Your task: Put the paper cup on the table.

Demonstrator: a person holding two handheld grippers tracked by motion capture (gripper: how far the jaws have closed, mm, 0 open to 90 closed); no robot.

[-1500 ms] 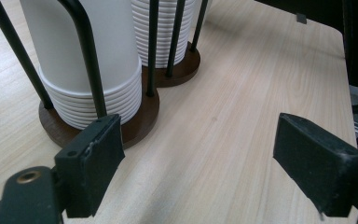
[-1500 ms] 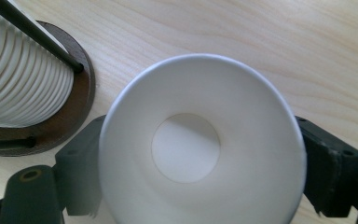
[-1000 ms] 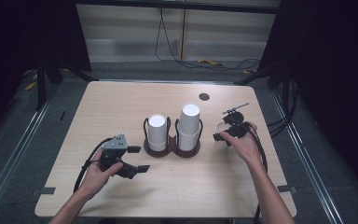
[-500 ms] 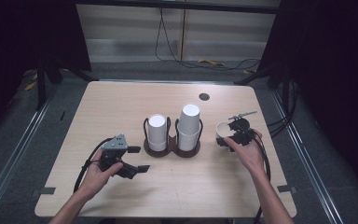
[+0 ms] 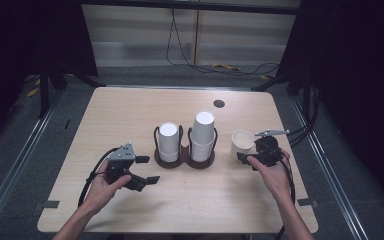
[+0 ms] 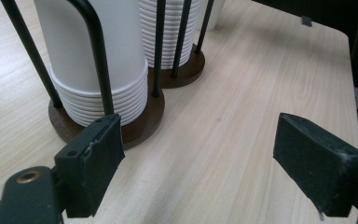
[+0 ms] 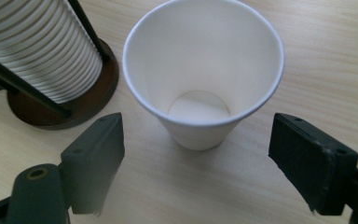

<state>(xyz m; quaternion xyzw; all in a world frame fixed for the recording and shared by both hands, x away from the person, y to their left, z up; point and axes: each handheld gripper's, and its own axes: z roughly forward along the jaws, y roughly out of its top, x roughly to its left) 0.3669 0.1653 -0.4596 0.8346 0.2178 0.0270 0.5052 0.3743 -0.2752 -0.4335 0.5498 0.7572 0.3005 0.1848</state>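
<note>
While the paper cup stands upright by the cup holder, the right gripper waits behind it, jaws wide apart. Next it likely must move up and squeeze gently. The left gripper rests with jaws apart too.

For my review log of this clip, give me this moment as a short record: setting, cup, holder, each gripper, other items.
setting: light wooden table, person's hands at the near edge
loose paper cup: upright, mouth up, empty, standing on the table right of the holder
cup holder: dark double base with black wire loops, two stacks of upturned white cups, right stack taller
right gripper: open, jaws either side of the cup, not touching it
left gripper: open, holding nothing, near the holder's left base
other: dark round spot at the far table edge
</note>
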